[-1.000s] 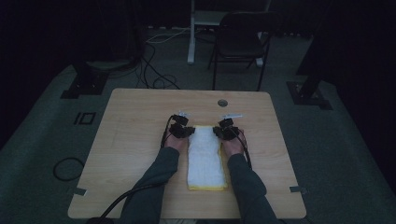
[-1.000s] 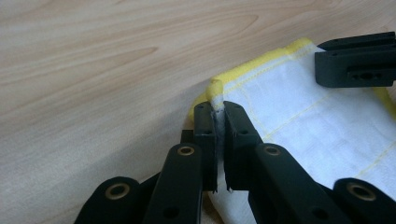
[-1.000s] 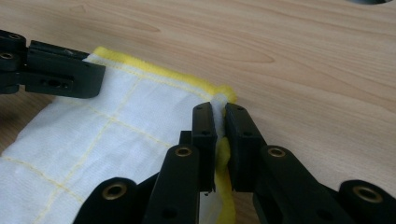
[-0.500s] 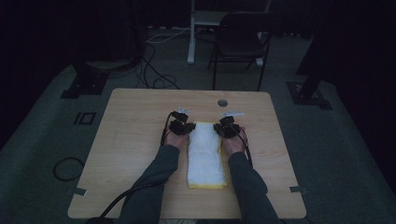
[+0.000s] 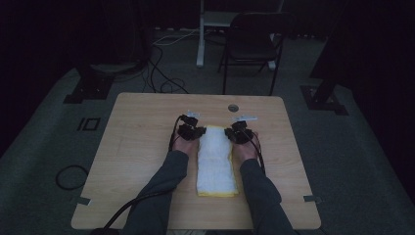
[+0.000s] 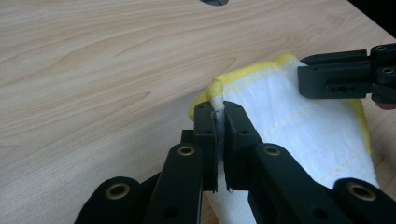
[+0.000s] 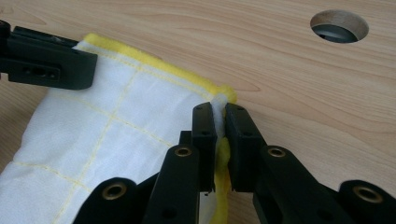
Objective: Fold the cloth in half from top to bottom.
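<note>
One folded cloth (image 5: pixel 216 160), white with yellow edging, lies lengthwise at mid-table on the wooden table (image 5: pixel 137 147), between the person's two forearms. Left gripper (image 6: pixel 219 126): jaws clenched on the cloth's far left corner, a thin pinch of fabric visible between them in the left gripper view. Right gripper (image 7: pixel 218 122): likewise clamped on the far right corner, yellow hem squeezed between the jaws in the right gripper view. In the high view both grippers sit at the far end of the cloth, one on each side. Risk, judged: each bite is shallow and sits right at the hem, so any uneven pull or lift between the two hands could slip one corner out, and the folded layers would then sag or open unevenly; whether each pinch holds every layer or only the top one cannot be told, and a partial pinch would leave lower layers behind on the table. Beyond the cloth, one round cable hole (image 7: pixel 339 25) in the tabletop. Off the table, farther back, one dark folding chair (image 5: pixel 252 46) and loose floor cables (image 5: pixel 161 73). Count: cloth 1, grippers 2, hole 1, chair 1.
</note>
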Demonstrator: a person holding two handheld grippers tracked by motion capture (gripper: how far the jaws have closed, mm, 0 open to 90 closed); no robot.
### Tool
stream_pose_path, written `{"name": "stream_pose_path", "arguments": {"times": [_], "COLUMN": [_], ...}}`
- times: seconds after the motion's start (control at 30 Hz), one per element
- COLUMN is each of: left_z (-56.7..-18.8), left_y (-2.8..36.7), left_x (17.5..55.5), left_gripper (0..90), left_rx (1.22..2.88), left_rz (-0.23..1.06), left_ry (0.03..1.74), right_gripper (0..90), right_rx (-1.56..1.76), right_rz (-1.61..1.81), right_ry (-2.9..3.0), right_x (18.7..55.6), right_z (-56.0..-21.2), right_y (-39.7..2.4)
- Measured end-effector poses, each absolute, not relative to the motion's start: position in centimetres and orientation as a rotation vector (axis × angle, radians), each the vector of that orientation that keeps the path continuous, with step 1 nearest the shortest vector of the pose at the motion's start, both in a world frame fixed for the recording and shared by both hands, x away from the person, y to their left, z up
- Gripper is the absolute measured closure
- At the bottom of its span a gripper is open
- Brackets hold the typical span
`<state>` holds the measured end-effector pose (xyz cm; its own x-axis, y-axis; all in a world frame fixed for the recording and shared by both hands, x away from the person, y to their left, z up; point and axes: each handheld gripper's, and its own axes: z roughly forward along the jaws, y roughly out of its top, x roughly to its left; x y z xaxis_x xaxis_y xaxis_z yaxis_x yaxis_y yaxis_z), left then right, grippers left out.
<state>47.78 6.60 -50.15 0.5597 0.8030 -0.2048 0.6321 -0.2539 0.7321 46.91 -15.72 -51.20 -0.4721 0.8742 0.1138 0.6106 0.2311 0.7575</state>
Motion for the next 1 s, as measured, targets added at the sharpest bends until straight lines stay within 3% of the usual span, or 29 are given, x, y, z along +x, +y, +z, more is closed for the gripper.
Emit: {"name": "stream_pose_path", "arguments": {"times": [1.0], "left_z": [-48.4], "left_y": [7.1], "left_x": [46.8], "left_gripper": [86.0], "left_rx": [1.929], "left_rz": [0.299], "left_ry": [1.095], "right_gripper": [83.3], "right_rx": [1.323], "right_rz": [1.169], "right_ry": [2.132], "right_x": [46.0], "right_z": [-49.4], "right_y": [-16.1]}}
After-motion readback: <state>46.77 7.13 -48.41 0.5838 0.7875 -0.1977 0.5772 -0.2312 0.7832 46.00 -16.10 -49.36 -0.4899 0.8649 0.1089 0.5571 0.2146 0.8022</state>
